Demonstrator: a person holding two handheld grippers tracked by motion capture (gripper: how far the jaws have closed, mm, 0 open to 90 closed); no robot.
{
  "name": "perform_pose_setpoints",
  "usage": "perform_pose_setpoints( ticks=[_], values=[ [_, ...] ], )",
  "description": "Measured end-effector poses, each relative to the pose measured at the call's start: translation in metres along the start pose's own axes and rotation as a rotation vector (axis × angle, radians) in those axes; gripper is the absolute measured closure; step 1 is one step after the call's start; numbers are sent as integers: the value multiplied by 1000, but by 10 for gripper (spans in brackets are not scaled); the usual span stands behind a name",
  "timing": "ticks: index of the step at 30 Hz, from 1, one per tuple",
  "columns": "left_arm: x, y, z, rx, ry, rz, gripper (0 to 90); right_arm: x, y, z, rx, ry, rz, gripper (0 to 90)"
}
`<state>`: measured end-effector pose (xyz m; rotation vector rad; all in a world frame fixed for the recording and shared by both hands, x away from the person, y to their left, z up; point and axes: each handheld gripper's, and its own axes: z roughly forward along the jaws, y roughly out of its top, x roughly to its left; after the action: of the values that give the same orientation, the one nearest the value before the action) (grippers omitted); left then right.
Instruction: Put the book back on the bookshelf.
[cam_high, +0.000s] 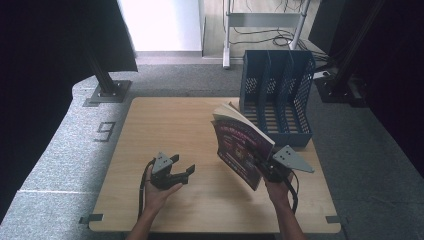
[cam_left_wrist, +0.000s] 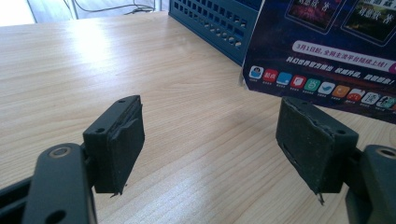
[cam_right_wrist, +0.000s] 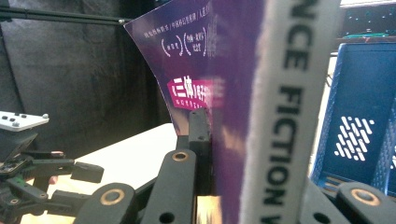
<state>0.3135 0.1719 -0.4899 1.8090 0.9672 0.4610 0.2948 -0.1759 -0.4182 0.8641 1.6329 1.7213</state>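
A: Magazine first: where is it, and what has hold of it?

B: It stands on edge above the right part of the table, tilted, purple cover turned toward the person, pages fanning a little at the top. The right gripper has it by the lower corner. In the right gripper view the fingers are pinched tight on the cover and spine, with white spine lettering running up beside them.

A: How does that hand sit?

B: The right forearm comes in from the bottom edge of the high view, wrist about straight, hand wrapped round the gripper body, with the grey plate on top tipped to the right.

A: And the other side?

B: The left hand rests low at the near left of the table, palm cupping the left gripper from below, aimed right toward the magazine. Its fingers are spread wide with only bare wood between them. In the left gripper view, the magazine's lower edge hangs just beyond the far one.

A: Anything farther back?

B: A blue file rack at the table's far right corner, just behind the magazine. I cannot tell whether they touch.
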Motion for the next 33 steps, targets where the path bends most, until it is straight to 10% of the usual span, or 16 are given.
perform_pose_setpoints(
  ticks=[33],
  values=[
    [0, 1, 0, 18, -15, 2, 235, -19, 8, -12, -46, -99, 19, 817]
  ],
)
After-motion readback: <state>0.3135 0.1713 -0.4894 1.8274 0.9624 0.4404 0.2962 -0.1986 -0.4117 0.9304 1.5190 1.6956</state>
